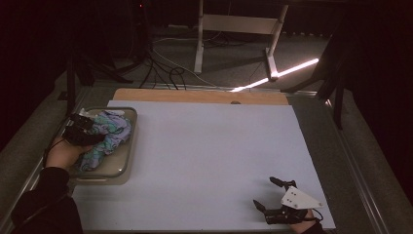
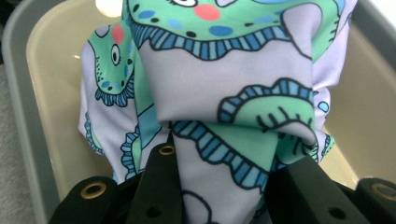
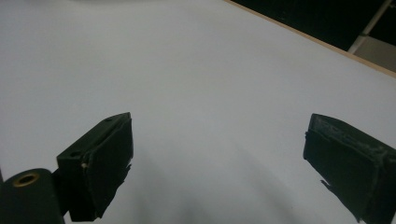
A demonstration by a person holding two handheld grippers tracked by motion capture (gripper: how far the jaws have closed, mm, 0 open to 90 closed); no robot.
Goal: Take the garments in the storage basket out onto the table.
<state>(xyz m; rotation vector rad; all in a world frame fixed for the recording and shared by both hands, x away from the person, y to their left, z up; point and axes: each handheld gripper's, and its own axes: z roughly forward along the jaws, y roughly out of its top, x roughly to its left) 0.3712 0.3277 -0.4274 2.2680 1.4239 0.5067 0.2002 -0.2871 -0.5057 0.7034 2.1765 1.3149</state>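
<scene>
Left gripper (image 2: 217,186): jaws closed on a fold of the cloth (image 2: 233,88), which bulges up between them. Cloth: smooth, thin fabric, pale lilac ground, printed with green cartoon creatures outlined in black, blue striped frills, blue and pink-red dots; bunched and creased. It sits heaped in the tray (image 1: 127,146), a shallow grey-beige basin with rounded corners, at the left edge of the table (image 1: 209,146). In the high view the left gripper (image 1: 83,130) lies over the heap's near-left side, the hand (image 1: 62,153) behind it.

Right gripper (image 1: 271,194): jaws wide apart, nothing between them, low over the bare white table top at its near right corner, well apart from the tray.
</scene>
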